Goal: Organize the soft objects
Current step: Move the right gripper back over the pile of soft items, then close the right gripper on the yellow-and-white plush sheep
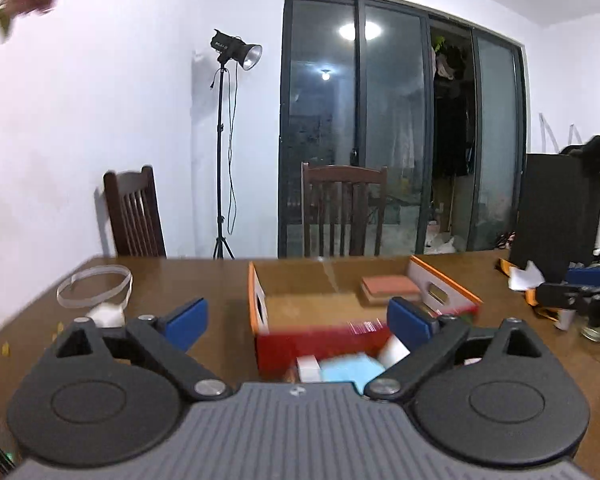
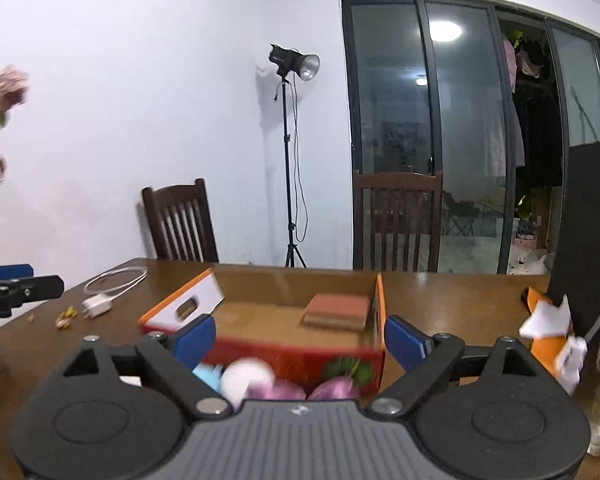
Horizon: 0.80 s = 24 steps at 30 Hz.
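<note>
Left gripper has its blue fingers spread wide with nothing pinched, same deal for the right gripper — fingers splayed and empty. Between both sits the open cardboard box on the wooden surface, its long axis running away from the cameras toward the chairs. A flat brown sponge lies at its far end; blurry soft bits — purple balls, something light blue — sit at the near end.
</note>
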Available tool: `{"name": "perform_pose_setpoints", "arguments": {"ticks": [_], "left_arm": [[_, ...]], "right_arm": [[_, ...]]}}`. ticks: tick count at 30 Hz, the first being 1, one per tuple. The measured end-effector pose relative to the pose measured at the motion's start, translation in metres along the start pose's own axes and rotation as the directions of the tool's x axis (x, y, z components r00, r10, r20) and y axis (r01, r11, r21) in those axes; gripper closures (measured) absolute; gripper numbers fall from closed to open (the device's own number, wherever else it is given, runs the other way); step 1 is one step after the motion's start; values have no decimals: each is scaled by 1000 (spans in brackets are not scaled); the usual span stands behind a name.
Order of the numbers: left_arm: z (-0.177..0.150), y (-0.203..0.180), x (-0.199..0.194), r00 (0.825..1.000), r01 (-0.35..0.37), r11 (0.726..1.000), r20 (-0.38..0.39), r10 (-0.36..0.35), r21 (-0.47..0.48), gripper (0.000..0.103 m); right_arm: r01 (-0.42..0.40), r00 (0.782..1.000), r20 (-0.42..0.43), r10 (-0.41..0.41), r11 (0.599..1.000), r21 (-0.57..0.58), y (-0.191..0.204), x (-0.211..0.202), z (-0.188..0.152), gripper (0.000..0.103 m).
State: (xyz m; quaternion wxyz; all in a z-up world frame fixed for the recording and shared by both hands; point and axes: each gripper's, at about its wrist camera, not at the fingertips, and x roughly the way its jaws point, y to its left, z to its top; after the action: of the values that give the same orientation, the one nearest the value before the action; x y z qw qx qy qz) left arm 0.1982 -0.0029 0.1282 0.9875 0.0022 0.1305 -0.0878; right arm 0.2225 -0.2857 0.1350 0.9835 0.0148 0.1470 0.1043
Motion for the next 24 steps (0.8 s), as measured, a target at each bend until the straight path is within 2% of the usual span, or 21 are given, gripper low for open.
{"name": "perform_pose_setpoints", "arguments": {"ticks": [2, 5, 11, 15, 19, 22, 24], "left_arm": [[-24, -4, -26, 1000, 0, 1000, 13, 0, -11, 3], [-50, -14, -47, 1000, 5, 1000, -25, -5, -5, 2], [-71, -15, -68, 998, 22, 1000, -60, -21, 10, 2], [-69, -13, -62, 998, 24, 1000, -51, -24, 12, 2], [-74, -9, -46, 996, 29, 1000, -79, -30, -10, 2], [-80, -1, -28, 993, 29, 999, -111, -33, -37, 3], [-81, 9, -13, 990, 33, 996, -137, -45, -84, 4]], "right_arm": [[-5, 1000, 8, 5, 1000, -4, 9, -23, -22, 10], [-5, 1000, 11, 5, 1000, -11, 23, -52, -56, 9], [-64, 998, -11, 64, 998, 4, 46, -76, -89, 7], [-58, 998, -3, 58, 998, -20, 53, -77, -90, 7], [-42, 999, -24, 41, 999, -3, 51, -69, -91, 8], [-53, 997, -56, 54, 998, 31, 46, -55, -89, 11], [-85, 993, -75, 87, 996, 38, 48, -47, -87, 19]]}}
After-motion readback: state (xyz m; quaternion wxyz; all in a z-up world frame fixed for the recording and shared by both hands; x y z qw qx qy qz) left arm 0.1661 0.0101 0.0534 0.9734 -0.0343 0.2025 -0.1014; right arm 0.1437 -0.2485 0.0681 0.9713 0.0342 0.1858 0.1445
